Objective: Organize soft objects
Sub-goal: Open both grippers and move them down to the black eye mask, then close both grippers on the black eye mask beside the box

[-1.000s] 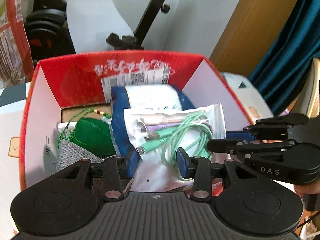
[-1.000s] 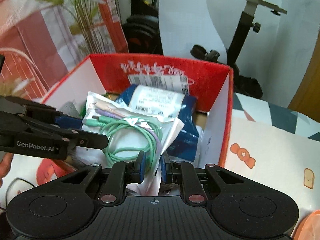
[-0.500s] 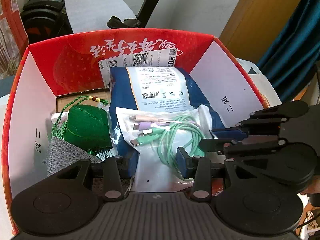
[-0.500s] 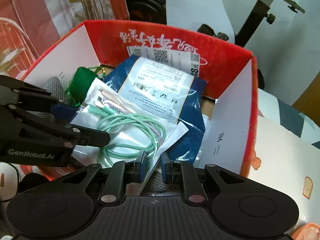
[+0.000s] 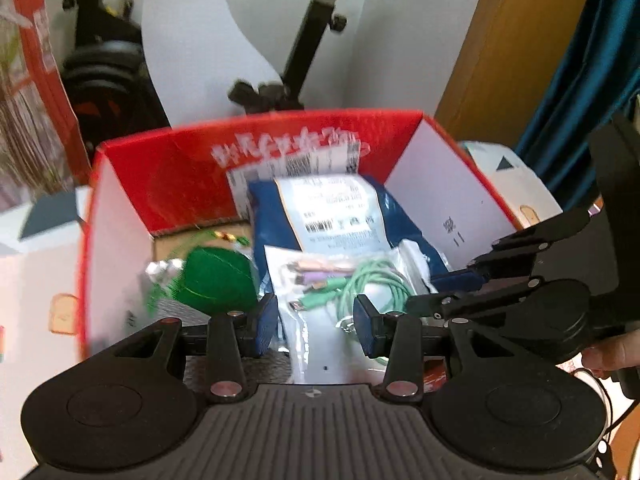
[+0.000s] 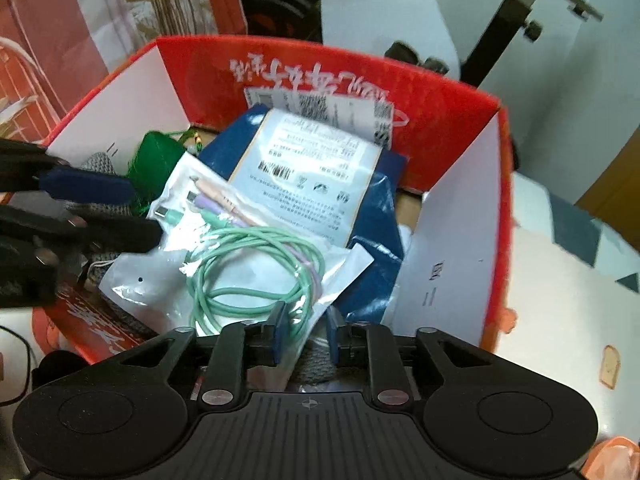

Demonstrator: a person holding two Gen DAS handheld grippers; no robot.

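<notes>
A clear plastic bag of mint-green cables (image 6: 248, 264) lies on top of a blue mailer with a white label (image 6: 304, 160) inside the red cardboard box (image 6: 320, 76). My right gripper (image 6: 306, 334) hangs over the bag's near corner. Its jaws are opening, the bag's edge sits loose between the blue pads. My left gripper (image 5: 316, 322) stands open above the bag (image 5: 344, 280), its pads apart from it. A green pouch with a cord (image 5: 212, 280) and a grey knitted piece (image 6: 100, 164) lie at the box's left side.
The box's white side walls (image 5: 444, 204) rise on both sides. A patterned tablecloth (image 6: 560, 280) lies around it. An exercise bike (image 5: 304, 56) and a wooden door (image 5: 520, 40) stand behind. A hand (image 5: 612, 354) holds the right gripper's handle.
The right gripper's pads, earlier pinched on the bag's corner, have parted. The right gripper came lower into the box with the bag. The left view first dipped closer, then drew back.
</notes>
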